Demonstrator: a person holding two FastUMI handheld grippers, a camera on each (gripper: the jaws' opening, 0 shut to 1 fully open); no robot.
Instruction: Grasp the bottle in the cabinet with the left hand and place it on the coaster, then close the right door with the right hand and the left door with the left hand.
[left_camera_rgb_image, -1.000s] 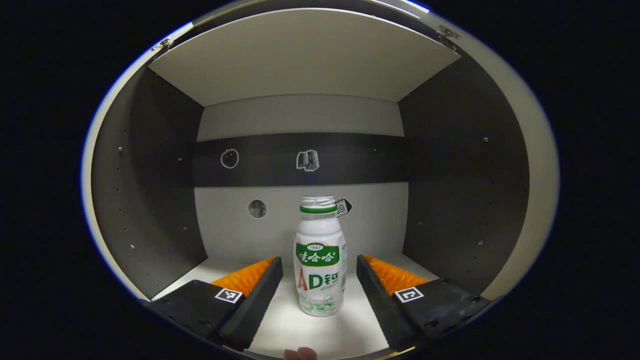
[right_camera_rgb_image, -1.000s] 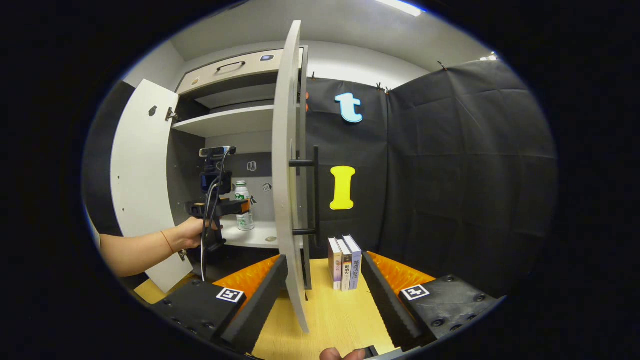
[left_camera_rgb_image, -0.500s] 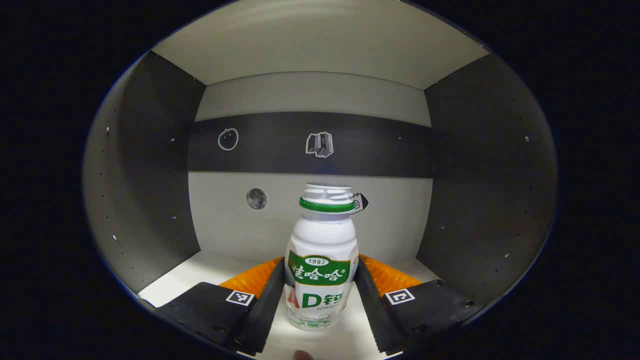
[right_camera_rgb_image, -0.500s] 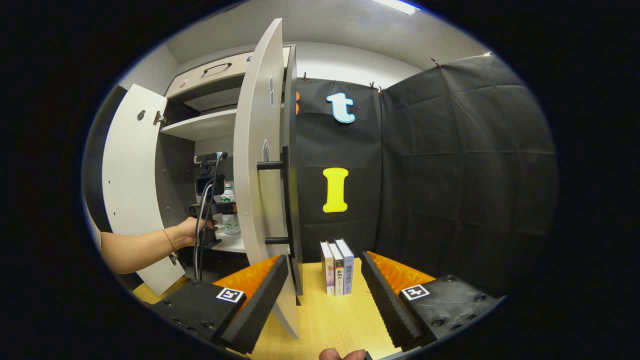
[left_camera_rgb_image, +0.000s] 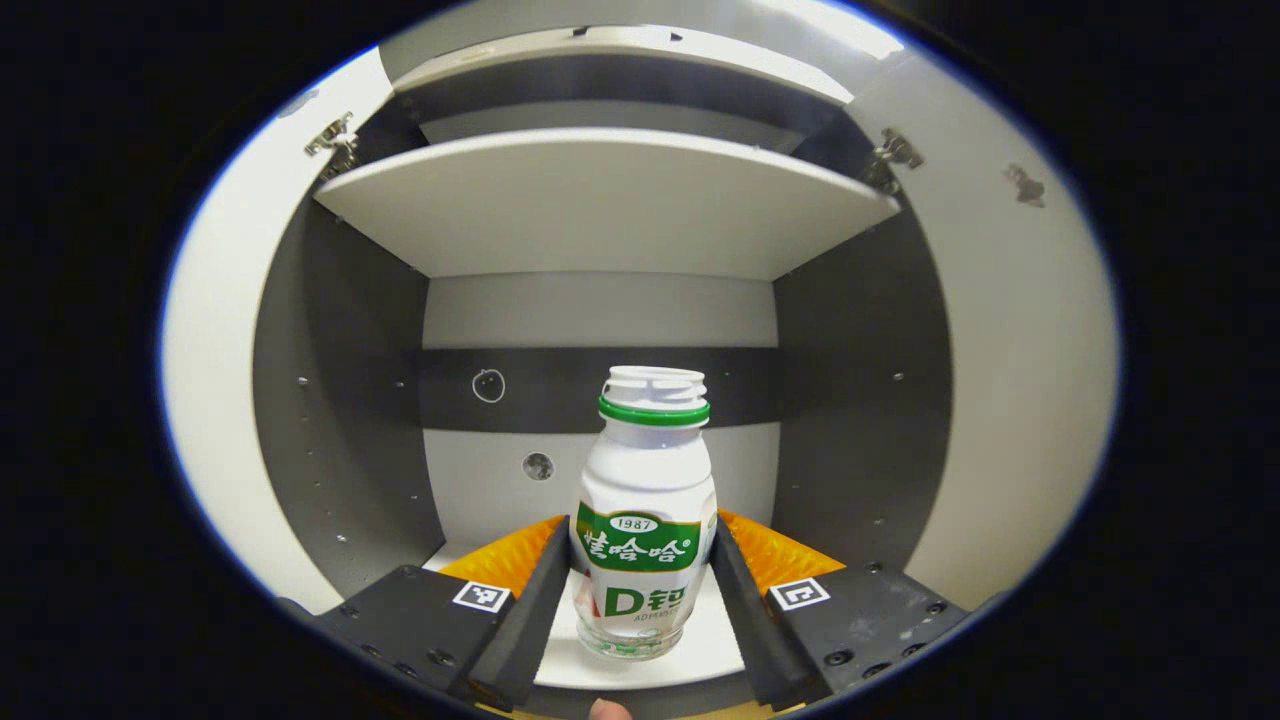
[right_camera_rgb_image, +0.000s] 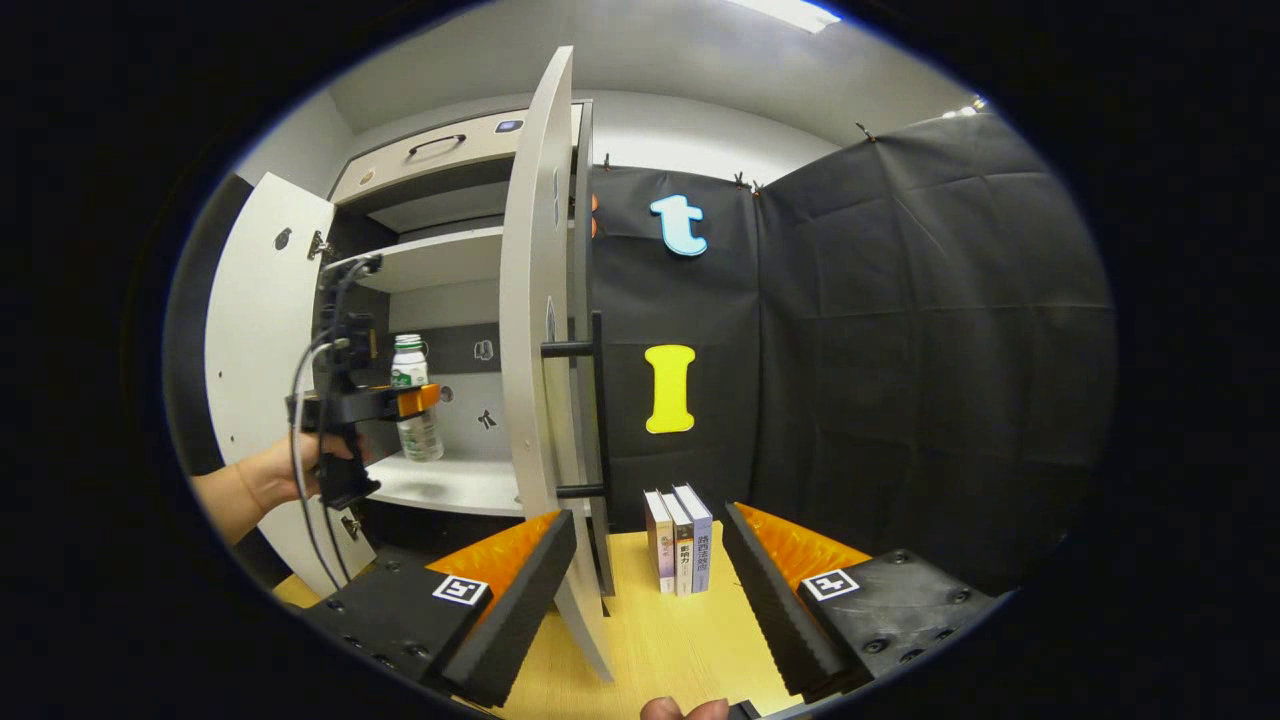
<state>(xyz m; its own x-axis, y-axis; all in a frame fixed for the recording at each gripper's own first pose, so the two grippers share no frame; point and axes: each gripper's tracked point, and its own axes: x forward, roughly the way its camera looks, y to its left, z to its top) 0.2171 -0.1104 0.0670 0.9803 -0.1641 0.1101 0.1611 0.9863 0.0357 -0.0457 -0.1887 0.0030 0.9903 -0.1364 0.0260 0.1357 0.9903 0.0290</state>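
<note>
In the left gripper view, the left tool (left_camera_rgb_image: 640, 560) was clamped on the bottle (left_camera_rgb_image: 645, 510), both fingers pressing its labelled waist at lower centre, its base just above the cabinet shelf (left_camera_rgb_image: 690, 650). In the right gripper view, the right tool (right_camera_rgb_image: 645, 575) stood apart at the bottom, holding nothing, the right door (right_camera_rgb_image: 535, 340) edge-on between its fingers above the table (right_camera_rgb_image: 660, 640).

Left gripper (left_camera_rgb_image: 640, 570) closed on bottle (left_camera_rgb_image: 645, 520), lifted off shelf (right_camera_rgb_image: 440, 485)
</note>
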